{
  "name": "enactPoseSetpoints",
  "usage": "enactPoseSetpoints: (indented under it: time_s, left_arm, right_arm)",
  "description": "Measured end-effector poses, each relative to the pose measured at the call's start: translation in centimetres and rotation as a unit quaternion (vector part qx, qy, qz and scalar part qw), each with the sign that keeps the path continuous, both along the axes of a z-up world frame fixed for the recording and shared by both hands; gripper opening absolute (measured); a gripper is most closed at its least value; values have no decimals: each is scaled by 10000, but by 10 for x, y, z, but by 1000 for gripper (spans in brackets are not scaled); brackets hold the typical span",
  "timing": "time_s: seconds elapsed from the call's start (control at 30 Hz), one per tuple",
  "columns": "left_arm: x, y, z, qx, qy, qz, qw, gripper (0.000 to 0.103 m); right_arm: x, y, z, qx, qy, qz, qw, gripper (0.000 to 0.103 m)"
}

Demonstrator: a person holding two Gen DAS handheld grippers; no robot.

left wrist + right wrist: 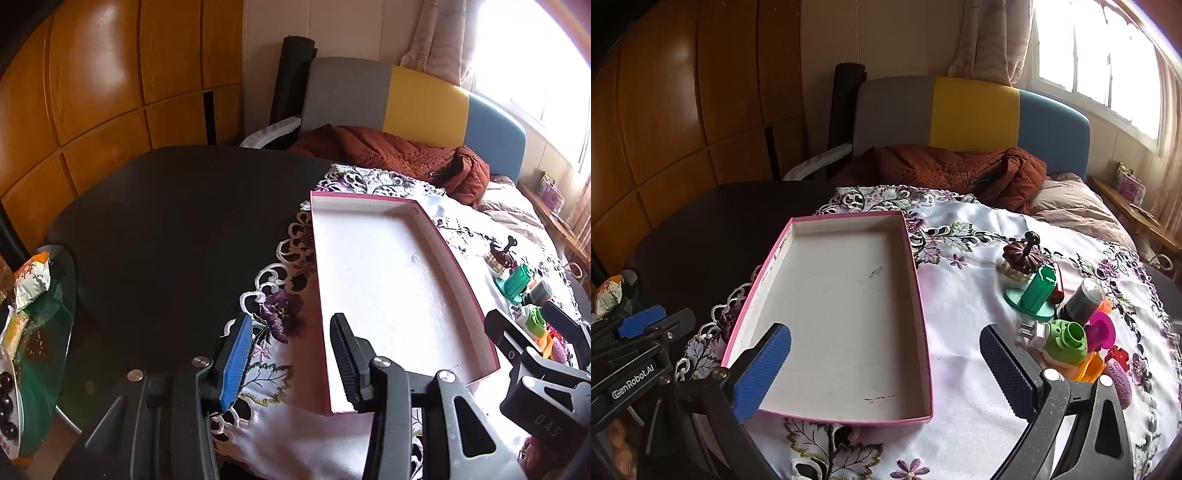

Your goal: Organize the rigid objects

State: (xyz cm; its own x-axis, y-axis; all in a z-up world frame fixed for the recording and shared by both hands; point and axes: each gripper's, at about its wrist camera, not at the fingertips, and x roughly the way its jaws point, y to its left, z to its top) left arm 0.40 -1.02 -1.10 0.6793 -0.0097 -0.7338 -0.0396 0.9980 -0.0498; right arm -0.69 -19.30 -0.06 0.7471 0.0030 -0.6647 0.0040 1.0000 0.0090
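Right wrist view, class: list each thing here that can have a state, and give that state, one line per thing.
Pink box: open, empty, flat on the cloth.
Left gripper: open, holding nothing.
Right gripper: wide open, holding nothing.
Green stand: upright.
Green cup: tipped on its side.
Dark jar: tilted.
Tablecloth: spread over part of the dark table.

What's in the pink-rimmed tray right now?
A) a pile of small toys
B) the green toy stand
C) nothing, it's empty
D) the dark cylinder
C: the tray shows only its bare white floor, while the green toy stand, the dark cylinder and the other small toys all sit on the embroidered cloth to its right.
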Motion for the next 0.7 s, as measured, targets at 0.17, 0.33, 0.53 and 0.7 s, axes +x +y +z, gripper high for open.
enactPoseSetpoints:
  time_s: [0.17,0.33,0.53,0.7]
  left_arm:
    - [0,-3,-1,39,-8,-39,10000,44]
    - [0,-5,-1,79,-7,-86,9999,44]
    - [1,-9,-1,122,32,-152,9998,44]
    - [3,-13,-3,145,83,-202,9997,44]
  right_arm:
    - [0,1,0,-16,1,-4,10000,103]
    - [1,-3,-1,5,17,-35,10000,103]
    - [2,-7,-2,22,35,-76,10000,103]
    - [2,-11,-3,44,44,-106,9999,103]
